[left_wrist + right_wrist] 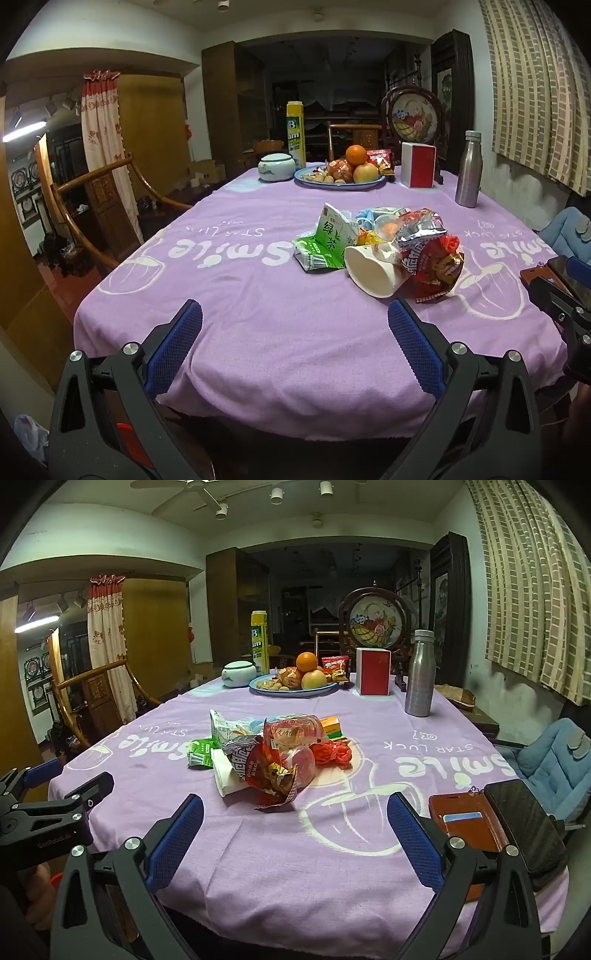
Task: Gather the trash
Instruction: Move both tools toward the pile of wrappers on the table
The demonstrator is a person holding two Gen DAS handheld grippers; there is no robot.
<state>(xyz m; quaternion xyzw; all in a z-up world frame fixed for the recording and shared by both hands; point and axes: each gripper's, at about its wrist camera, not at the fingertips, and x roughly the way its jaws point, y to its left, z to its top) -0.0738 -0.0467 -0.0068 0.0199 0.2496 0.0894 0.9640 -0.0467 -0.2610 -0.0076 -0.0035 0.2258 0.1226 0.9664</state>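
Both grippers wide open over the near edge of the bench, trash heap ahead.

I hold the left gripper (295, 328) and the right gripper (295, 823) with fingers spread and nothing between them, above the purple cloth (258, 332). The trash pile (384, 254) sits mid-bench: a green tea carton (328, 240), a tipped white paper cup (373, 269), a red snack wrapper (432, 266) and red netting (332, 753), all touching. Beyond it stand a fruit plate (340, 181) and a steel bottle (469, 170). A phone in a brown case (498, 823) lies just beside my right fingers.

Both wrist views low at table edge (258, 424), sharing trash pile (266, 753)
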